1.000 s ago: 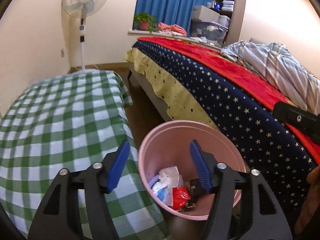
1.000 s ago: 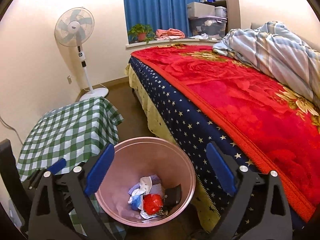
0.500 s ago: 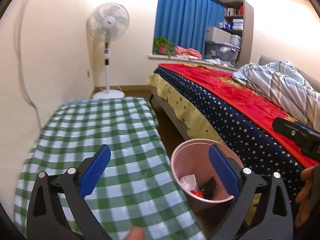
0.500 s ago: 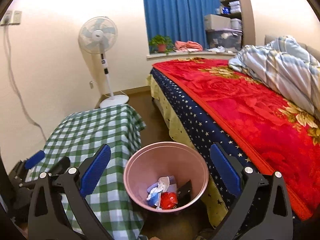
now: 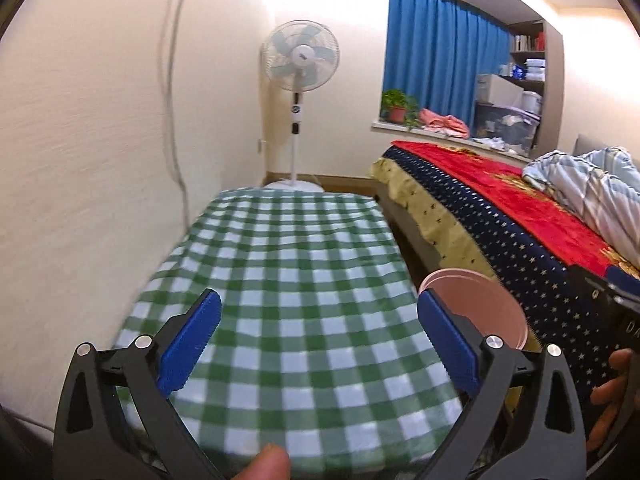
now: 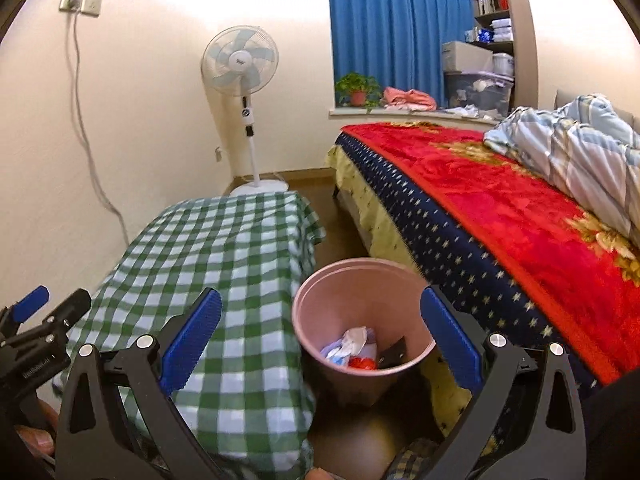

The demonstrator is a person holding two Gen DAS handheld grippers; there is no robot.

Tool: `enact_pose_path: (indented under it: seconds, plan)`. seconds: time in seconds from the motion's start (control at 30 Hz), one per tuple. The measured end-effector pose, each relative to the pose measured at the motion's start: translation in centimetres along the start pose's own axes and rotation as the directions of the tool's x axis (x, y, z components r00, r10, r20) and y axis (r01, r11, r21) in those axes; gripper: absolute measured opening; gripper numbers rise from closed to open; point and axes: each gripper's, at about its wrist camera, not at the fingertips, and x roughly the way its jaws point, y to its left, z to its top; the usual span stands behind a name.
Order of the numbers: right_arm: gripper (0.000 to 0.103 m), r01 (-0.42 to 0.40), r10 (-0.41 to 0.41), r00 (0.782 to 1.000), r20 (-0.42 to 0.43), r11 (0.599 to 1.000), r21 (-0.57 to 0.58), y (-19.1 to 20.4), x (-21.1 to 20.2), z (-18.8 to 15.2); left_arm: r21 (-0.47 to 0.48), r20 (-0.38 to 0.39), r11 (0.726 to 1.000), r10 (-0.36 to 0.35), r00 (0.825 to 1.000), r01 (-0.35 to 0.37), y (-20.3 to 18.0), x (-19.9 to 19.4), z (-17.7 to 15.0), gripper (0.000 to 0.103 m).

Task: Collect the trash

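Observation:
A pink bin (image 6: 362,316) stands on the floor between a checked table and the bed. Inside it lie crumpled white and blue wrappers (image 6: 350,346), a red piece (image 6: 362,363) and a black piece (image 6: 394,356). My right gripper (image 6: 320,340) hangs open above and in front of the bin, with nothing between its blue pads. My left gripper (image 5: 318,344) is open wide over the green-checked tablecloth (image 5: 288,280), empty too. In the left wrist view only the bin's rim (image 5: 476,304) shows at the right. The left gripper (image 6: 36,320) also appears at the far left of the right wrist view.
A bed with a red and starred navy blanket (image 6: 500,208) and a striped quilt (image 6: 580,144) fills the right. A standing fan (image 6: 244,80) is by the wall. A cable (image 6: 88,120) hangs from a wall socket. A windowsill holds a plant (image 6: 358,90).
Both grippers pulled back and up from the bin. The left one opened wider and swung left over the tablecloth. The bin looks smaller and farther in both views.

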Motion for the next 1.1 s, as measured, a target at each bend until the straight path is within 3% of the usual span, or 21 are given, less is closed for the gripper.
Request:
enact_pose_path:
  seconds: [0.17,0.47,1.1]
  plan:
    - [0.098,-0.008,0.007,1.000,-0.014,1.000,-0.020,1.7,-0.5,-2.0,0.021,-0.023,0.999,0.026,0.999,-0.026,0.9,-1.4,-1.9,0.095]
    - [0.098,-0.005,0.002,0.999,-0.042,0.998,-0.058,3.3,1.5,-3.1,-0.009,-0.060,0.999,0.049,0.997,-0.050,1.2,0.7,-3.6,0.095]
    - [0.098,-0.001,-0.004,0.999,-0.049,0.996,-0.093,4.3,2.5,-3.6,-0.042,-0.069,0.998,0.049,0.996,-0.052,1.8,1.2,-3.7,0.095]
